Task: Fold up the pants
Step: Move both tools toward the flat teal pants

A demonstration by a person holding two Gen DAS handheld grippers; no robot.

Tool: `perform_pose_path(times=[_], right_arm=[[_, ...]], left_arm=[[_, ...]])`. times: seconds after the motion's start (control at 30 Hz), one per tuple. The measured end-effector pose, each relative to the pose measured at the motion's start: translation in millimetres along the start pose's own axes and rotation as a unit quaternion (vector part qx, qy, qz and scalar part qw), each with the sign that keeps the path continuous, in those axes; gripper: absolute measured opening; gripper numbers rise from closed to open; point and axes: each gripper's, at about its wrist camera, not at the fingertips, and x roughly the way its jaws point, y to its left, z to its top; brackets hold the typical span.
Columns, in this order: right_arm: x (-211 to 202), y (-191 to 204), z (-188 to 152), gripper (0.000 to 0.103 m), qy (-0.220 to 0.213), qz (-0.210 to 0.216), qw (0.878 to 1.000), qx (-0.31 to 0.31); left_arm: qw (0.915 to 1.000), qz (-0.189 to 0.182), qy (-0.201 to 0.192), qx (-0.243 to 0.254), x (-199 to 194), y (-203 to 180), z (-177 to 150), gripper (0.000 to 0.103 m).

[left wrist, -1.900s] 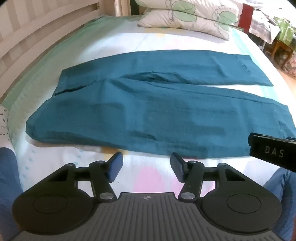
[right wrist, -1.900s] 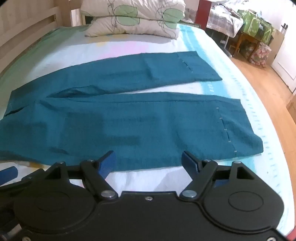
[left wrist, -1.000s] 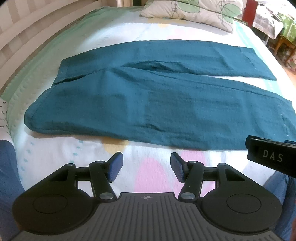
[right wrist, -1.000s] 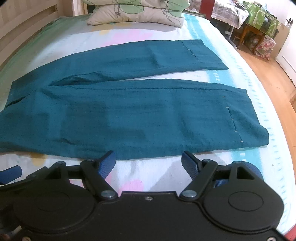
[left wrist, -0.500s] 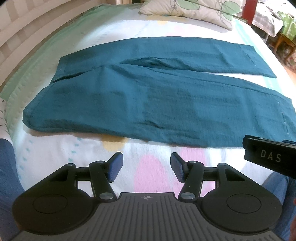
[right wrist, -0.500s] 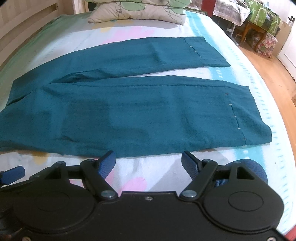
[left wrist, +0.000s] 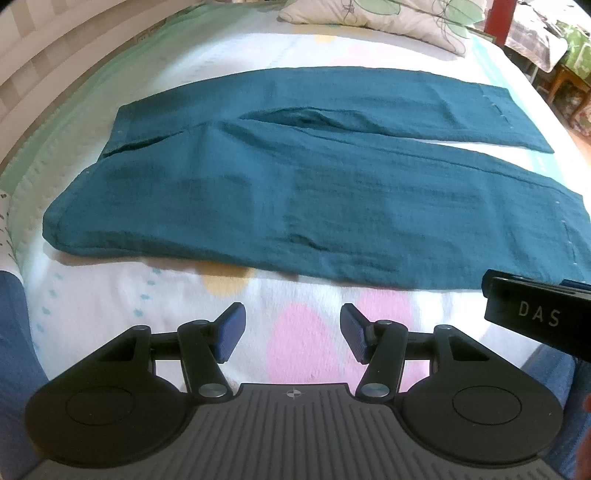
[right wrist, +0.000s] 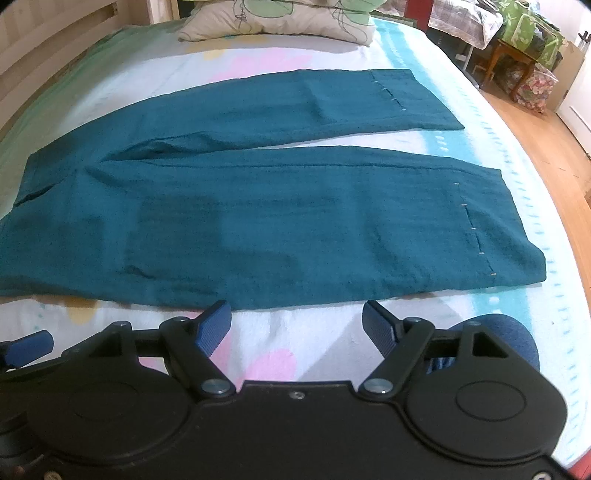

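Observation:
Teal pants (left wrist: 314, 192) lie flat on the bed, waist at the left, both legs spread toward the right with a gap between them. They also show in the right wrist view (right wrist: 258, 221), with the leg hems at the right. My left gripper (left wrist: 293, 328) is open and empty, held just short of the near edge of the near leg. My right gripper (right wrist: 297, 326) is open and empty, also just short of that near edge, farther toward the hem. The right gripper's body shows at the left wrist view's right edge (left wrist: 535, 314).
The bed sheet (left wrist: 295, 314) is white with pastel patches. Pillows (right wrist: 280, 18) lie at the far end. A wooden bed rail (left wrist: 44, 74) runs along the left. Wooden floor (right wrist: 546, 122) and furniture lie to the right of the bed. My knee in blue (right wrist: 495, 339) is near the right gripper.
Both grippers have drawn back and risen slightly, so more sheet shows between the fingers and the pants' near edge. The pants have not moved.

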Motion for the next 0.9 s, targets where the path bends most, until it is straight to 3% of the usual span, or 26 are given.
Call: perform_pose_path(times=[0.9], right_arm=[[15,8,2,0.079,0.024,0.005,1.0,-0.008]], left_arm=[[0.9998,-0.004,0.021,-0.005,13,2,1,0.056]])
